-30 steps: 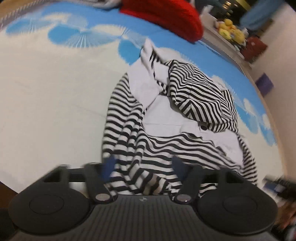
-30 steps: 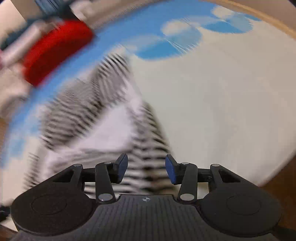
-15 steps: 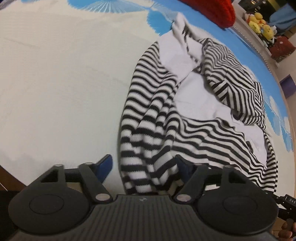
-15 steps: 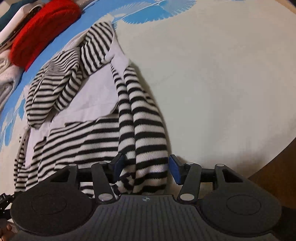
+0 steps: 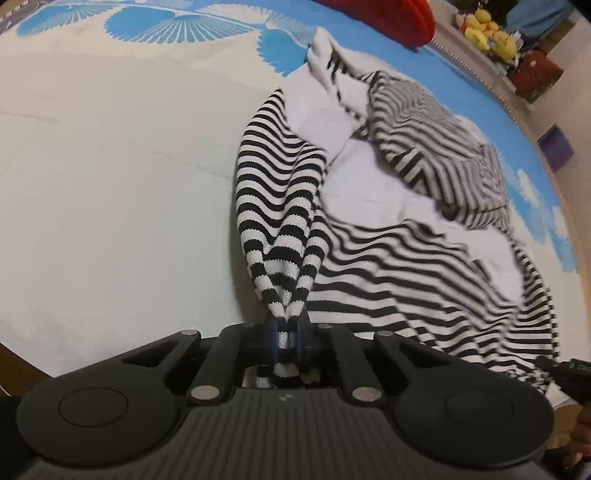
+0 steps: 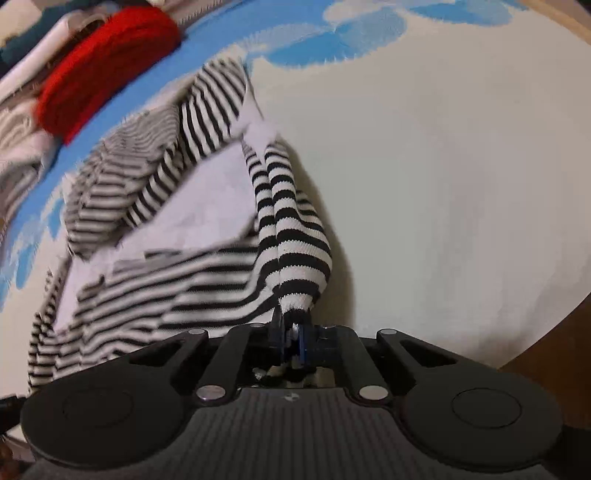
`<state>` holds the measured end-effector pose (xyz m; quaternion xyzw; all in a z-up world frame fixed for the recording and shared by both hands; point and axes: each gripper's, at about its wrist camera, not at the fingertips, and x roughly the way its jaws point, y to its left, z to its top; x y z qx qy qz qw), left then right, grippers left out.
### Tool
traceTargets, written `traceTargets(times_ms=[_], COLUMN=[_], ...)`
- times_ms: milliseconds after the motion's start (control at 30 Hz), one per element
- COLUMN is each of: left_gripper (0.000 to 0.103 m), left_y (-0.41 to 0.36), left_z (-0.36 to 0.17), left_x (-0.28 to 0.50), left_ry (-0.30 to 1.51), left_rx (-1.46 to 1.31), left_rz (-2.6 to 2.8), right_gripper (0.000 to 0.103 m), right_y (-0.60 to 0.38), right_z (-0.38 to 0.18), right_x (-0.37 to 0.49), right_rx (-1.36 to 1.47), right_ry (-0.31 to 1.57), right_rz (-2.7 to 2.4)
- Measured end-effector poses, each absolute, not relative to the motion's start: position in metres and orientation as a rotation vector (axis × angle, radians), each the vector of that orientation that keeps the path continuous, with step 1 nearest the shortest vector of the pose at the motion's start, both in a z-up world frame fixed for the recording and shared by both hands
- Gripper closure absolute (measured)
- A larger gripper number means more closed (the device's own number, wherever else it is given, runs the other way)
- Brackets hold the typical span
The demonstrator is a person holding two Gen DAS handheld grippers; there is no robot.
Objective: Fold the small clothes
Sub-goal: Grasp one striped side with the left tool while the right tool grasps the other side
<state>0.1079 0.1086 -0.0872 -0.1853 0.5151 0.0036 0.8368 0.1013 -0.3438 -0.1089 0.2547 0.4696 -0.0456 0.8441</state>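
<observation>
1. Left wrist view: the left gripper [image 5: 286, 338] has just been closing, and its jaws now stand narrow, clamped on a gathered edge of the striped garment [image 5: 369, 236]. The blue pads [image 5: 272, 334] press the bunched black-and-white cloth from both sides, and a bit of the fabric pokes out behind them toward the camera.
2. The garment lies crumpled on the white-and-blue bedcover [image 5: 110, 184], spreading up and to the right from the pinched end, with its pale lining showing in the middle.
3. Only this view shows the yellow plush toys [image 5: 487, 27] on a shelf and a purple box [image 5: 556, 151] at the far right. A red knitted item [image 5: 399, 18] lies at the cover's far edge.
4. Right wrist view: the right gripper [image 6: 291, 341] has likewise just been closing; its jaws are nearly together, gripping another bunched striped end of the same garment [image 6: 288, 229].
5. Here the garment spreads up and to the left, partly blurred.
6. This view alone shows a brown wooden edge [image 6: 554, 350] beyond the cover at lower right, and folded pale cloths [image 6: 18, 147] beside the red item [image 6: 103, 62].
</observation>
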Motion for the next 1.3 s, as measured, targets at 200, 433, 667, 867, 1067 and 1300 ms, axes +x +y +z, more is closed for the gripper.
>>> traceTargets(times_ms=[200, 433, 667, 867, 1067, 1300], left_gripper=[0.068, 0.067, 0.075, 0.094, 0.074, 0.075], left_y=[0.114, 0.112, 0.114, 0.104, 0.111, 0.111], left_z=[-0.100, -0.105, -0.104, -0.088, -0.099, -0.102], left_x=[0.115, 0.115, 0.113, 0.109, 0.113, 0.115], left_ry=[1.145, 1.151, 1.143, 1.062, 1.126, 1.135], left_rx=[-0.404, -0.377, -0.374, -0.347, -0.402, -0.380], left_rz=[0.047, 0.057, 0.047, -0.016, 0.024, 0.020], right_gripper=[0.079, 0.071, 0.092, 0.096, 0.082, 0.080], right_y=[-0.347, -0.338, -0.334, -0.342, -0.345, -0.334], right_z=[-0.123, -0.126, -0.125, -0.102, -0.121, -0.125], right_x=[0.107, 0.107, 0.104, 0.096, 0.102, 0.105], right_rx=[0.528, 0.481, 0.465, 0.500, 0.517, 0.431], right_ry=[1.082, 1.097, 1.082, 0.951, 1.065, 1.082], right_rz=[-0.120, -0.121, -0.083, -0.088, -0.141, -0.133])
